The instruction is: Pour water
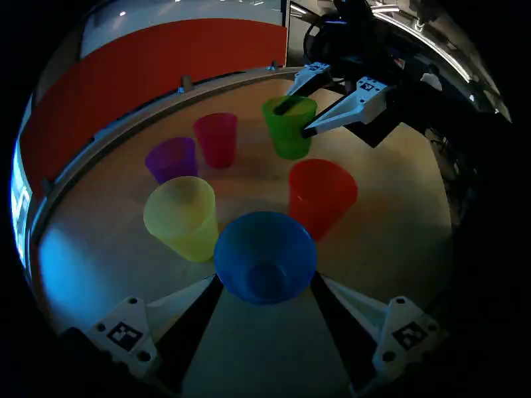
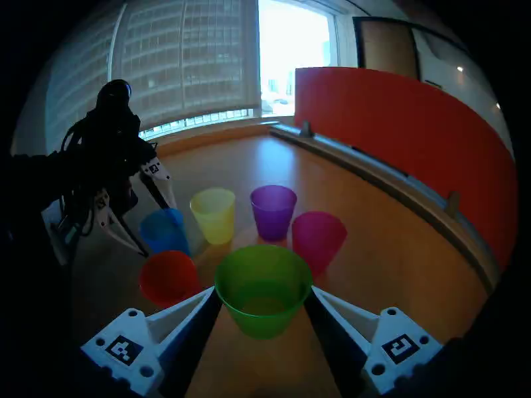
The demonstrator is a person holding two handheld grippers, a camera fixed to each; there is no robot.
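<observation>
A blue cup [image 1: 265,255] stands upright between the fingers of my left gripper [image 1: 265,278], which press on both its sides. A green cup [image 2: 263,288] sits the same way in my right gripper [image 2: 263,293]. In the left gripper view the right gripper [image 1: 296,119] holds the green cup [image 1: 289,129] at the far side of the cluster. In the right gripper view the left gripper [image 2: 158,229] holds the blue cup [image 2: 162,231], a person's dark sleeve behind it. Whether either cup contains water I cannot tell.
Several more cups stand between the two on the wooden table [image 1: 398,219]: yellow [image 1: 182,215], purple [image 1: 171,159], pink [image 1: 216,138] and red [image 1: 322,196]. A red partition [image 1: 152,73] runs along the table's far edge. A bright window [image 2: 292,53] lies beyond.
</observation>
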